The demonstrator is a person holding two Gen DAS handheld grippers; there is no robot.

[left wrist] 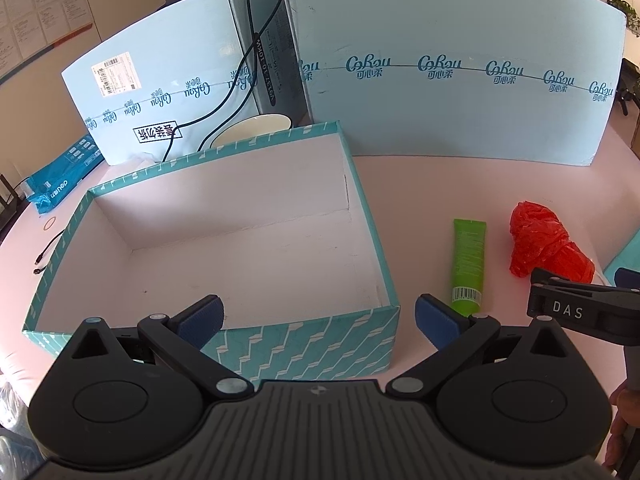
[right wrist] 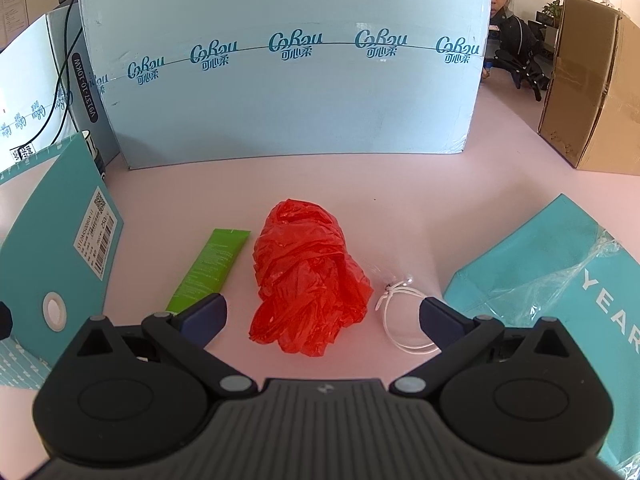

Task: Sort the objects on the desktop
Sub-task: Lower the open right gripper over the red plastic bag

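Our right gripper point(right wrist: 322, 316) hangs wide apart and holds nothing, low over the pink tabletop point(right wrist: 500, 168). We see the crumpled red plastic bag point(right wrist: 310, 280) lying straight ahead, its near end reaching in between the two blue-padded fingers point(right wrist: 204, 318) without touching either. Just left of the bag lies the green tube point(right wrist: 210, 270), flat on the table, its near end passing behind our left-hand finger pad. Just right of the bag we find a white cord loop point(right wrist: 400, 320), beside the right-hand finger, with a bit of clear wrap next to it.

Our left gripper point(left wrist: 318, 314) is likewise spread and empty. It sits at the near wall of the open teal patterned box point(left wrist: 312, 344), one finger over the white interior and the other outside the box's right corner. From this view the green tube point(left wrist: 468, 266) lies to the right of the box, barcode end towards us, near our outer finger, and the red bag point(left wrist: 548, 246) lies further right. The right gripper point(left wrist: 580, 304) enters from the right edge, in front of the bag.

Pale blue printed cartons point(left wrist: 460, 80) stand behind everything.
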